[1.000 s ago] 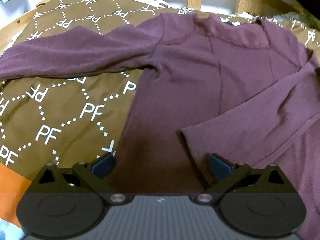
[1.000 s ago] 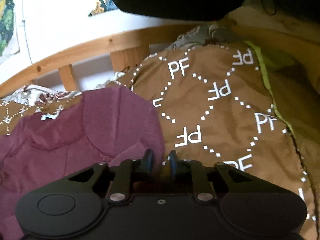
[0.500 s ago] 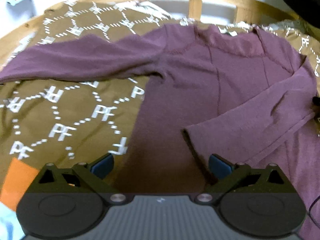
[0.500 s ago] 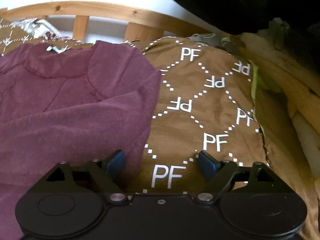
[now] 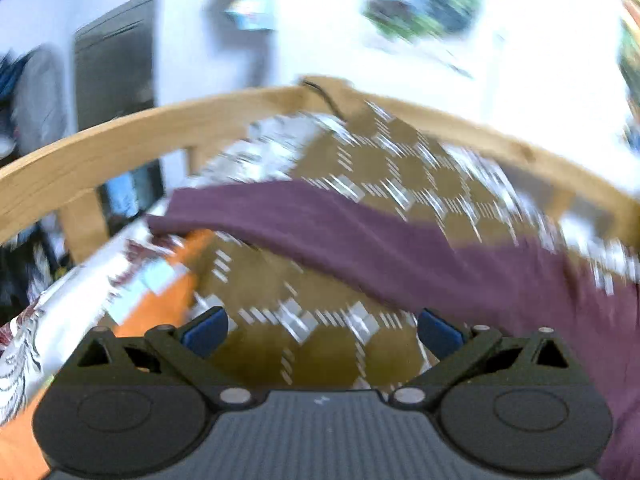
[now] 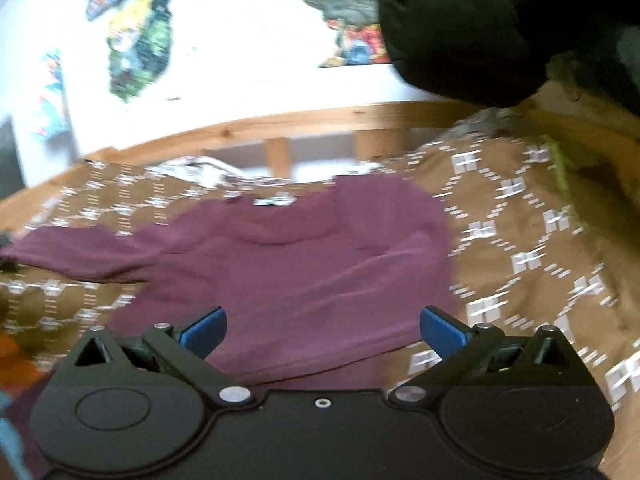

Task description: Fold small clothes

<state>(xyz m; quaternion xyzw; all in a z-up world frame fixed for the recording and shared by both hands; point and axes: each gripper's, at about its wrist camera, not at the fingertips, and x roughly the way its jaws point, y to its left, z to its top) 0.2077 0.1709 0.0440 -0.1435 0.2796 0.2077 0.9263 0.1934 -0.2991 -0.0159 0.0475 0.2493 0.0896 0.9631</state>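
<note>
My left gripper (image 5: 322,330), jaws spread and empty, faces the maroon long-sleeved knit top's (image 6: 304,264) outstretched sleeve (image 5: 320,224), which runs crosswise just ahead, cuff up-left. My right gripper (image 6: 322,328), also spread and empty, hovers over the top's body; I judge the left nearer that sleeve.
</note>
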